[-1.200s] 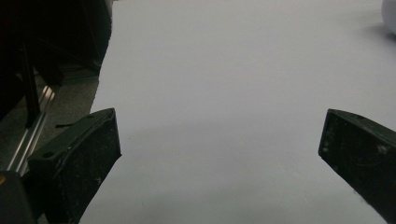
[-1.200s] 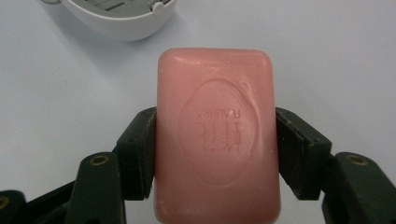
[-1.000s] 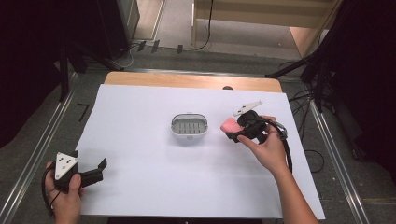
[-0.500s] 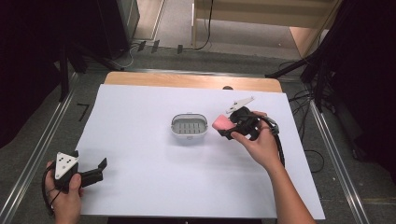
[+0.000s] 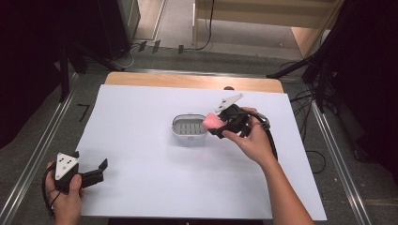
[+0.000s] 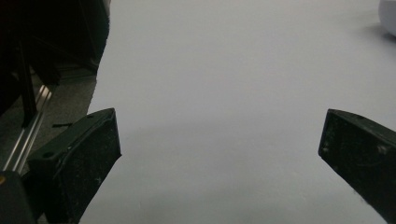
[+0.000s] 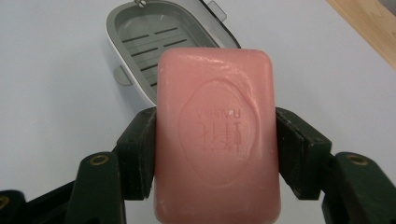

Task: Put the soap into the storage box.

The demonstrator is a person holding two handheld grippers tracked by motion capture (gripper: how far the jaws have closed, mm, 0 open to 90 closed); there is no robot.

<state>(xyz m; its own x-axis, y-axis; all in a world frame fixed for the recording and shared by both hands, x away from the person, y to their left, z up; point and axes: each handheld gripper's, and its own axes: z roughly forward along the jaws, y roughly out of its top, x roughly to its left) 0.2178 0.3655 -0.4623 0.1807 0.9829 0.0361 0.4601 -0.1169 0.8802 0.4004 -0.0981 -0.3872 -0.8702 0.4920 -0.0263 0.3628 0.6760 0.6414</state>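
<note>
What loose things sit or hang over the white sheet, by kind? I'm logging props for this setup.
Pink rectangular soap bar: 1
Grey oval plastic soap dish with slotted floor: 1
Hand-held black tongs: 2, left and right
Total: 4

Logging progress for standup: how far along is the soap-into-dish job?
Done: the pink soap bar is gripped across its sides by the right tongs and lifted off the table. In hand: it hangs at the right rim of the grey soap dish, which sits open with nothing in it. Left: lower the bar onto the slatted tray and release. The left tongs sit open at the near-left corner.
</note>
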